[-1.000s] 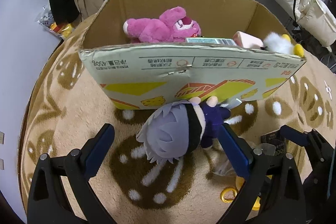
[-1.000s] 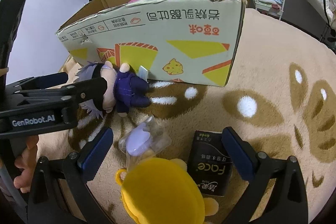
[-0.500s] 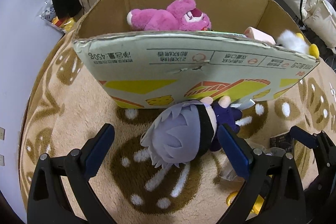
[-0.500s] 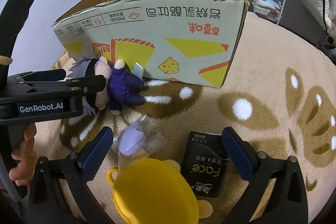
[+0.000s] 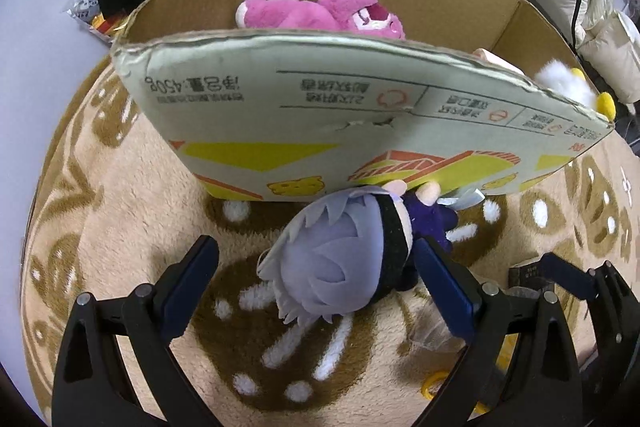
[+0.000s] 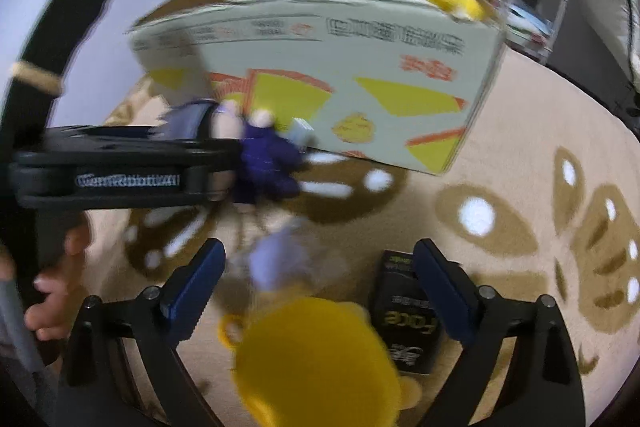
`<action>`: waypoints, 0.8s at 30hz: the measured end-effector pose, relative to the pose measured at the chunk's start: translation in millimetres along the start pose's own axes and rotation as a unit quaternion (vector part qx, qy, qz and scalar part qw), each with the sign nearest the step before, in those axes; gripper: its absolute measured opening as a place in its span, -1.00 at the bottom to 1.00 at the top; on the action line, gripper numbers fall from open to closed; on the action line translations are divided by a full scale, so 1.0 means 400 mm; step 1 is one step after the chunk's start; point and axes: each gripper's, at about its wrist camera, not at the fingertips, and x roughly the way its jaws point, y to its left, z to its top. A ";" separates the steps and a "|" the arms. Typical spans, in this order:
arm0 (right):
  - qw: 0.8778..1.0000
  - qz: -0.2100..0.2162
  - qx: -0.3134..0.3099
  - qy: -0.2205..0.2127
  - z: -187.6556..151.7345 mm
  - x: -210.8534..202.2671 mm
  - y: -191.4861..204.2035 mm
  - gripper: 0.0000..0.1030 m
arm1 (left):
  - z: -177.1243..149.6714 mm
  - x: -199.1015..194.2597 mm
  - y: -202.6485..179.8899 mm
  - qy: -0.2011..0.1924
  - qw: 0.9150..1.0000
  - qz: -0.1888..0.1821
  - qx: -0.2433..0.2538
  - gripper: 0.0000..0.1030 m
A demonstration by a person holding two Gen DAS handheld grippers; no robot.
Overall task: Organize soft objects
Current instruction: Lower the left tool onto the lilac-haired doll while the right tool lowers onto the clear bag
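Left wrist view: my left gripper [image 5: 316, 275] has sunk closer around the grey-haired, dark-bodied plush doll [image 5: 344, 263]; jaws apart, right pad touching it, left pad clear. The doll lies on the beige patterned rug [image 5: 120, 207] against the printed cardboard box [image 5: 320, 107] ahead. Right wrist view: my right gripper [image 6: 316, 283] has just narrowed slightly, unclamped, straddling the round yellow plush [image 6: 316, 359]. I judge both grasps imminent.
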 end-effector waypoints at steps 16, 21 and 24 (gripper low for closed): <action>0.999 0.038 0.000 0.037 -0.001 0.040 0.009 -0.12 | -0.019 -0.022 -0.029 -0.005 0.999 -0.038 -0.002 0.10; 0.996 0.064 0.043 0.038 -0.009 0.028 -0.022 -0.43 | -0.029 -0.043 -0.031 -0.016 1.000 -0.017 0.000 0.09; 0.995 0.070 0.058 0.035 -0.007 0.023 -0.041 -0.50 | -0.038 -0.058 -0.031 -0.021 1.000 -0.012 -0.003 0.09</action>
